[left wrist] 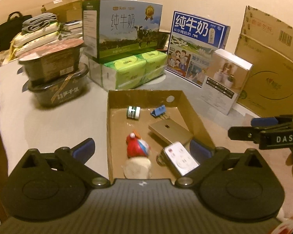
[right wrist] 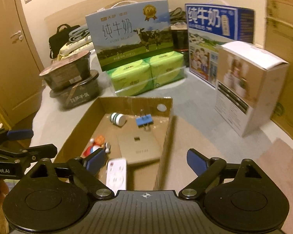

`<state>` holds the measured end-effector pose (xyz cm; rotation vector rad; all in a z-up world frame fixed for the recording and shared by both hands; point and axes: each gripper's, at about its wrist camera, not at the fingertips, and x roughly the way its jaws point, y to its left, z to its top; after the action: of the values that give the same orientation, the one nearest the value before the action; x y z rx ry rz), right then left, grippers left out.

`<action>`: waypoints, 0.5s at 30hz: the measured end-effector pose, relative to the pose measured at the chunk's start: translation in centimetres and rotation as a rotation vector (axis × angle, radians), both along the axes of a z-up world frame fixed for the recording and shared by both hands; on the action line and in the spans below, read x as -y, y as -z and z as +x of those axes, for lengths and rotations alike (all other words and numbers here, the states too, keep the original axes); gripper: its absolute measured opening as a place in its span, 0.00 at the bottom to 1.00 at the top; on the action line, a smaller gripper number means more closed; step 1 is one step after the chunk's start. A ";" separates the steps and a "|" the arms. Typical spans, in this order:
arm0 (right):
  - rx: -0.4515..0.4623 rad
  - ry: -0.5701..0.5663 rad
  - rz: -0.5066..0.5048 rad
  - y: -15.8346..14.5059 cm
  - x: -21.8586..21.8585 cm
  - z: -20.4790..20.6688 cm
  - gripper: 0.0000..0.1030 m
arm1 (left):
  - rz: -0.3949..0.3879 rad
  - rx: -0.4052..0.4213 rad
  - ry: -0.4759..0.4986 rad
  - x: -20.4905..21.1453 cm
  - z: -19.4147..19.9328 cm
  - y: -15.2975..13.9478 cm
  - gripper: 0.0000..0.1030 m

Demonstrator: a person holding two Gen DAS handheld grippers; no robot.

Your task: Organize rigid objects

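An open cardboard tray (left wrist: 146,95) sits on the grey surface. Inside it lie a small white-and-green jar (left wrist: 133,112), a blue binder clip (left wrist: 158,111), a flat tan box (left wrist: 170,133), a red-and-blue toy figure (left wrist: 136,146), a white remote-like device (left wrist: 180,160) and a pale round object (left wrist: 136,167). My left gripper (left wrist: 141,148) hangs open over the tray's near end, holding nothing. My right gripper (right wrist: 145,160) is open and empty above the tray's right wall (right wrist: 166,136); the remote (right wrist: 116,173) lies below its left finger. Each gripper shows at the edge of the other's view.
Two stacked dark food bowls (left wrist: 54,74) stand left of the tray. Behind it are green tissue packs (left wrist: 132,68) under a milk carton (left wrist: 125,25). A blue milk box (left wrist: 197,44), a white box (left wrist: 226,78) and a large cardboard box (left wrist: 269,68) line the right. A door (right wrist: 9,58) is far left.
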<state>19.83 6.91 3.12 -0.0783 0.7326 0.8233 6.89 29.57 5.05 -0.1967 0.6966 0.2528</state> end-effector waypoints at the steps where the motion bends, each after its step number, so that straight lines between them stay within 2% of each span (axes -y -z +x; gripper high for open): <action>1: 0.003 0.010 0.005 -0.1 0.7 -0.7 0.90 | -0.003 0.000 -0.006 0.4 -0.6 -0.2 0.99; 6: -0.027 0.040 0.036 -0.5 4.5 -4.3 0.92 | 0.001 0.008 -0.046 3.4 -4.5 -1.5 0.99; 15: -0.007 0.059 0.011 -0.8 9.4 -10.1 0.92 | 0.039 -0.012 -0.051 8.6 -9.2 -2.3 0.99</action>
<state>9.77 -2.54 3.88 -0.0434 0.7339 0.7715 -2.35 20.93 7.32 -0.1758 0.6982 0.3168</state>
